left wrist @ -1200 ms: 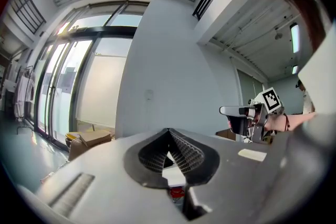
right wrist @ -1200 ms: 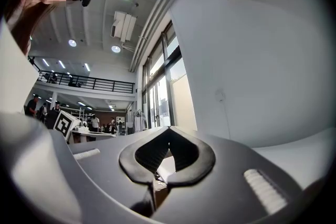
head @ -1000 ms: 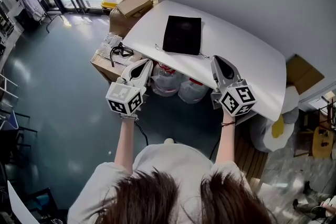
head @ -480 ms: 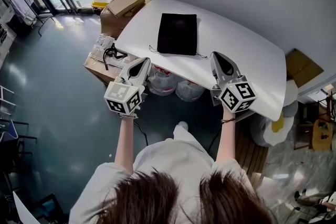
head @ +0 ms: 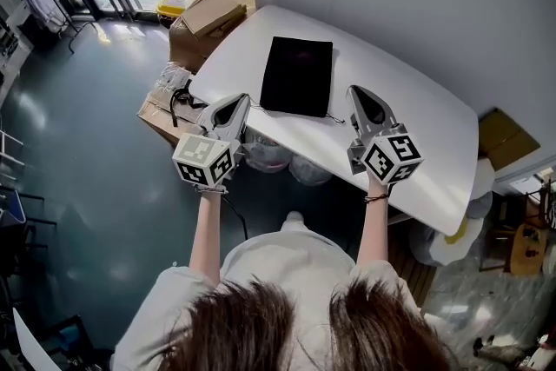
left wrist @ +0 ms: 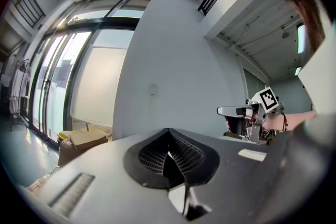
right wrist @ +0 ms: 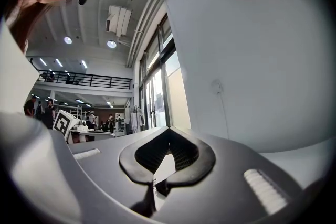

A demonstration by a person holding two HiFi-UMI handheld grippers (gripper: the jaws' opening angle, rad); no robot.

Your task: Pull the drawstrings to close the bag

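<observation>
Black drawstring bag (head: 297, 76) lies flat on the white table (head: 417, 113), toward the near edge. Left gripper (head: 239, 104) and right gripper (head: 358, 96) flank its near corners, clear of the cloth. Both clenched, nothing between the jaws.

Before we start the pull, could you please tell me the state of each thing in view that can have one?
black drawstring bag: flat on the white table, mouth not cinched.
drawstring: slack on the table, not gripped.
left claw: shut, empty, apart from the bag.
right claw: shut, empty, apart from the bag.
cardboard box: flaps down.
</observation>
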